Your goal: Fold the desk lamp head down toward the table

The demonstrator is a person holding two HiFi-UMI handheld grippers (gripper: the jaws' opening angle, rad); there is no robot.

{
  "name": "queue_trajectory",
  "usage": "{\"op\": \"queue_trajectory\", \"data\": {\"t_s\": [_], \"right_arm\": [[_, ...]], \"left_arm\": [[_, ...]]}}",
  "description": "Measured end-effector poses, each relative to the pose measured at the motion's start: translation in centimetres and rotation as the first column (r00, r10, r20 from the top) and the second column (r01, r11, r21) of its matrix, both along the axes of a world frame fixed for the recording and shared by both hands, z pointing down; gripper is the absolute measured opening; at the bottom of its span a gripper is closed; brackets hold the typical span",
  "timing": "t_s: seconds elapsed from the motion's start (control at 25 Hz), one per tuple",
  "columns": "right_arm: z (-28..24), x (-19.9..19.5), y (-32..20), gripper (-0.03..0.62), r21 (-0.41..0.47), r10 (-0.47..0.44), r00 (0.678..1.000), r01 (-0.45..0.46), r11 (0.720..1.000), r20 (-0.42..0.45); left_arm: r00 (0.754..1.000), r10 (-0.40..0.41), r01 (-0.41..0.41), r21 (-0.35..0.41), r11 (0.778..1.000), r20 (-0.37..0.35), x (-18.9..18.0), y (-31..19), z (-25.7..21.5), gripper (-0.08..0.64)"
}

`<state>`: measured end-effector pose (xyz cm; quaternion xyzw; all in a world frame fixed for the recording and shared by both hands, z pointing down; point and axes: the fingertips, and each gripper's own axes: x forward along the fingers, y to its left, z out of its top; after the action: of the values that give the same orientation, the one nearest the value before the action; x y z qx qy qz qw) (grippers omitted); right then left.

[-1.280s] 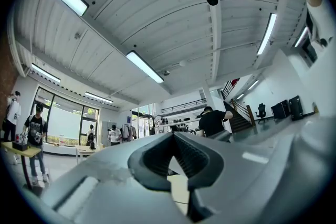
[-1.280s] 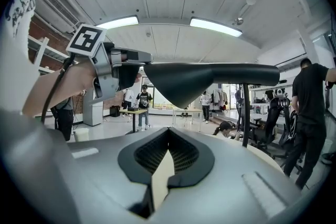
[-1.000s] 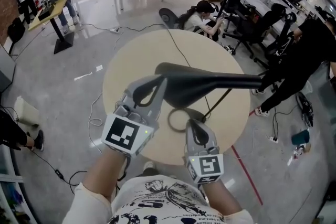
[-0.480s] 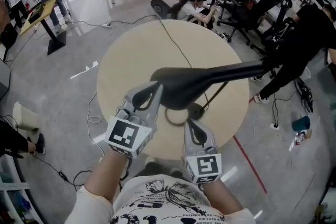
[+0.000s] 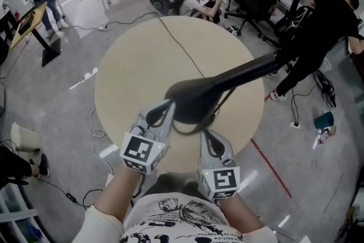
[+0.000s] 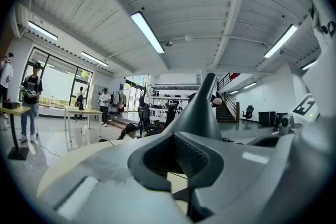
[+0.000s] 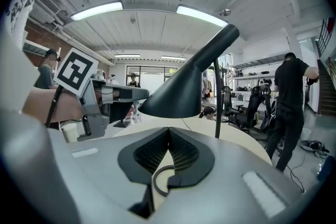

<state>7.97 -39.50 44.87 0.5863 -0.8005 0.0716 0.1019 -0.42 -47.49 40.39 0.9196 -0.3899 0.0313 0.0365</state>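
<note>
Head view: a black desk lamp stands on the round beige worktop (image 5: 136, 60), in the lower centre of the frame. Its lamp head (image 5: 190, 98) hangs low over the worktop, directly above the lamp's ring-shaped base (image 5: 181, 129). The lamp arm (image 5: 250, 68) slants from the head toward the upper right, and a thin black cable (image 5: 179, 45) crosses the worktop toward the top of the frame.

The left gripper (image 5: 169, 105) meets the left edge of the lamp head. In the left gripper view (image 6: 175, 136) the fingers are drawn together at their tips, and the dark cone of the lamp head (image 6: 202, 110) rises straight from those tips. They appear clamped on the head's rim, though the contact itself is partly hidden.

The right gripper (image 5: 209, 135) sits just below and to the right of the base, apart from the lamp. In its own view (image 7: 168, 131) the fingers are nearly together, leaving only a narrow slit with nothing gripped. Part of the base ring (image 7: 156, 180) and bare worktop show through the slit. The lamp head (image 7: 184, 92) hangs above and beyond the fingers, open side facing down.

A person in black (image 5: 318, 25) stands at the right edge of the head view.
</note>
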Motion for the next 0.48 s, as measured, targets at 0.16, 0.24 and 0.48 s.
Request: {"op": "queue_trajectory", "data": {"t_s": [0.16,0.24,0.48], "right_arm": [[0.6,0.2,0.4,0.009,-0.003,0.014,1.0,-0.014,1.0,-0.001],[0.6,0.5,0.5,0.009,-0.012,0.027,1.0,-0.027,1.0,0.005],[0.8,2.5,1.0,0.009,-0.025,0.047,0.999,-0.047,0.999,0.008]], "left_arm": [[1.0,0.018,-0.018,-0.045,0.999,-0.013,1.0,-0.1,1.6,0.006],[1.0,0.028,-0.029,-0.067,0.997,-0.014,1.5,-0.1,1.9,0.006],[0.999,0.031,-0.033,-0.079,0.996,-0.031,2.7,0.4,1.8,0.005]]}}
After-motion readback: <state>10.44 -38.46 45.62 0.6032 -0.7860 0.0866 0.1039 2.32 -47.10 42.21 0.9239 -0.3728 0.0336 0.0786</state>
